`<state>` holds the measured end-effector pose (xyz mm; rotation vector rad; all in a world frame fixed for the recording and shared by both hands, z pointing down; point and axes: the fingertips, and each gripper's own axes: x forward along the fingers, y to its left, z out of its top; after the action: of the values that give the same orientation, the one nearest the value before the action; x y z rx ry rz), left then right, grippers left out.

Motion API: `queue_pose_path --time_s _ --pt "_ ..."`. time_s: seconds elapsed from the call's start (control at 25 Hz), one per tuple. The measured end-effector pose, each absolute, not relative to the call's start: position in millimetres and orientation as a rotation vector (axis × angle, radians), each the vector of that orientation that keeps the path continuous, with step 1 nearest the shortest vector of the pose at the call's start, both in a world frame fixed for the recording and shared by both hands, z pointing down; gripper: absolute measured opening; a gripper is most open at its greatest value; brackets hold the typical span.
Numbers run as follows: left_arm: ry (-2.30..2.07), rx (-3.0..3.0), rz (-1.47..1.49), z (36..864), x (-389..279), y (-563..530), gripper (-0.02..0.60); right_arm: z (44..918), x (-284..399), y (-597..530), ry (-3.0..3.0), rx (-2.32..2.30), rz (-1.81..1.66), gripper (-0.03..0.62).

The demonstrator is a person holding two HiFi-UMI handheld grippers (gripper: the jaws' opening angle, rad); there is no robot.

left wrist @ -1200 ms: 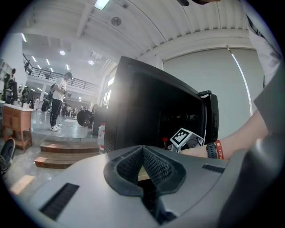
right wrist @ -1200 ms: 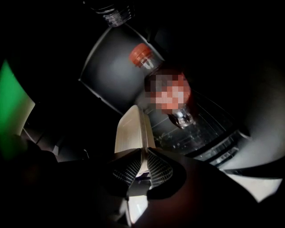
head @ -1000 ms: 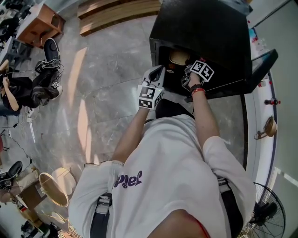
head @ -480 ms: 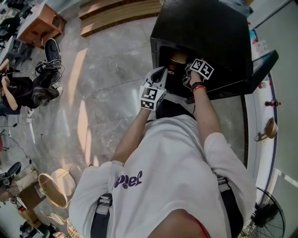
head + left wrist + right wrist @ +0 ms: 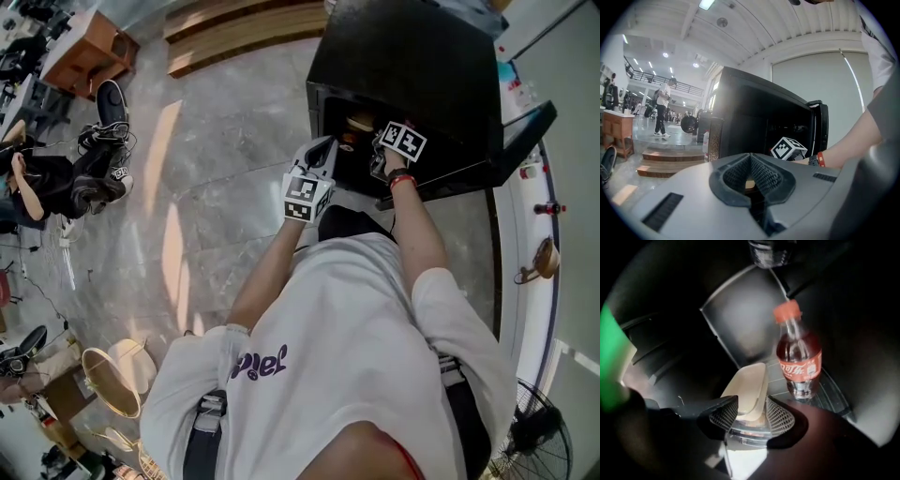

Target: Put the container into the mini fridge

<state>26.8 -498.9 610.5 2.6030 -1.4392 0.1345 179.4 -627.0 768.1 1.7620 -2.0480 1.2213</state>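
My right tongs point(image 5: 750, 411) are opening, their 2 mesh pads flanking the container point(image 5: 749, 385), which lies near the front edge of the wire shelf point(image 5: 832, 392) inside the black mini fridge point(image 5: 412, 56). It is an oblong clear tub with a smooth cream lid, just beside a red-capped cola bottle point(image 5: 799, 357). My left tongs point(image 5: 751, 176) are clenched on nothing, outside the fridge.

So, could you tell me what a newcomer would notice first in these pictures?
The black mini fridge, open before the person, dominates the head view. Inside, a red-capped cola bottle stands on the shelf beside the beige-lidded container, which sits between the opening jaws of the right gripper.
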Motion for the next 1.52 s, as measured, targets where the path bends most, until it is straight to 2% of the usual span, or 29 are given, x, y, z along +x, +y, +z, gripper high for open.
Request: queue_pose_path --time_s 0.48,1.52 --pt "-1.355 2.61 0.192 555.5 25.1 -448.0 0.02 702.5 178.6 -540.9 -2.025 1.812 1.172 0.198" --pt "-1.378 2.601 0.155 477.6 -25.8 -278.1 0.02 561.9 152.1 -323.0 -2.17 1.859 0.931 0.176"
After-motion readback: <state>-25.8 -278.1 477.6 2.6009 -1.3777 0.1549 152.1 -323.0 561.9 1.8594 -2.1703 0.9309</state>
